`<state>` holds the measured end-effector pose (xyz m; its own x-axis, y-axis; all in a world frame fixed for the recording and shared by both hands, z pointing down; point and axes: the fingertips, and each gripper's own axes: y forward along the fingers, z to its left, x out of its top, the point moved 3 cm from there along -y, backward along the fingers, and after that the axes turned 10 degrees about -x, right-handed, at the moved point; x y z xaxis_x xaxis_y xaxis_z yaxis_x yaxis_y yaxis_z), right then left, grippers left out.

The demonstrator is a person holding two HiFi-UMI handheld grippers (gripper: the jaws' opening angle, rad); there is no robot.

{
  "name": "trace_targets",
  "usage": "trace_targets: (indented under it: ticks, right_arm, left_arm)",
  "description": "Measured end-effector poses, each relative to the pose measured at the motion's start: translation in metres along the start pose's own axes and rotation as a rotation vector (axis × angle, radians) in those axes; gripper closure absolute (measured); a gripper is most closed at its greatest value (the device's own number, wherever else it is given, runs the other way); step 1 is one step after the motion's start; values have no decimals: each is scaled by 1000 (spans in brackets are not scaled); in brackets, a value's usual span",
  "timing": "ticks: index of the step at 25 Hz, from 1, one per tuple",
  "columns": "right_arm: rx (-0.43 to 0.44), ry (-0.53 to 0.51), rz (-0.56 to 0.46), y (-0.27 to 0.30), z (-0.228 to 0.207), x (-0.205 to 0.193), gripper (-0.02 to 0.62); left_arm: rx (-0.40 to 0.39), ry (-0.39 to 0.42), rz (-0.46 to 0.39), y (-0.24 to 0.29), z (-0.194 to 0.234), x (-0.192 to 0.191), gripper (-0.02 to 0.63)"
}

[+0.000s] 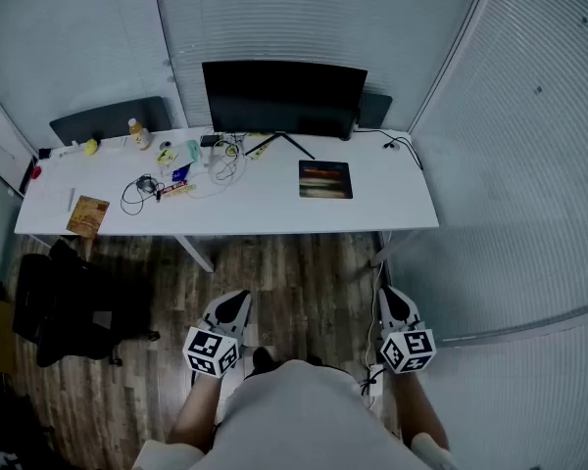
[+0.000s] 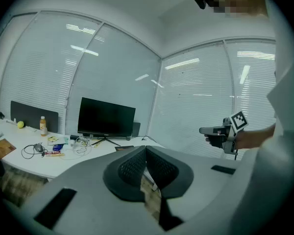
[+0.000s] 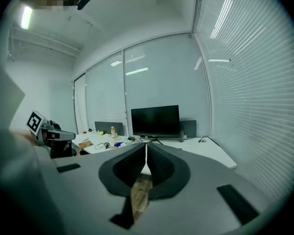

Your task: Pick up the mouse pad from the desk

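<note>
The mouse pad [image 1: 325,179], a dark rectangle with blurred coloured bands, lies flat on the white desk [image 1: 245,209] right of centre, in front of the monitor. In the left gripper view only a thin dark edge of the mouse pad [image 2: 123,148] shows. Both grippers hang well short of the desk, above the wooden floor near my body. My left gripper [image 1: 234,306] is shut with nothing in it, and so is my right gripper [image 1: 394,305]. In each gripper view the jaws meet at the tip, left gripper [image 2: 146,149] and right gripper [image 3: 146,146], pointing toward the desk.
A black monitor [image 1: 282,96] stands at the desk's back. Tangled cables [image 1: 142,189], a bottle [image 1: 136,133], small items and a brown booklet [image 1: 87,215] clutter the left half. A black chair [image 1: 59,306] stands on the floor at left. Glass walls with blinds enclose the room.
</note>
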<state>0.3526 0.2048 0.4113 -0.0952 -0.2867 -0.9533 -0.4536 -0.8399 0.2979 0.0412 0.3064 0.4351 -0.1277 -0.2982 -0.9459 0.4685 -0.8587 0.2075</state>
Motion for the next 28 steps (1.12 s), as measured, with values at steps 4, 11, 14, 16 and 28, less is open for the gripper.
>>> trace_targets:
  ticks: [4, 11, 14, 16, 28]
  right_arm:
    - [-7, -8, -6, 4, 4, 3, 560]
    - [-37, 5, -9, 8, 14, 7, 560]
    - [-52, 7, -6, 9, 21, 6, 560]
    - [-61, 7, -3, 10, 27, 4, 560]
    - [-82, 14, 37, 27, 54, -7, 559]
  left_arm:
    - [-9, 0, 0, 2, 7, 0, 588]
    - [-40, 0, 4, 3, 22, 2, 588]
    - [-53, 0, 11, 1, 32, 0, 588]
    - [-62, 2, 15, -2, 38, -1, 588]
    - [-88, 8, 43, -10, 72, -1, 588]
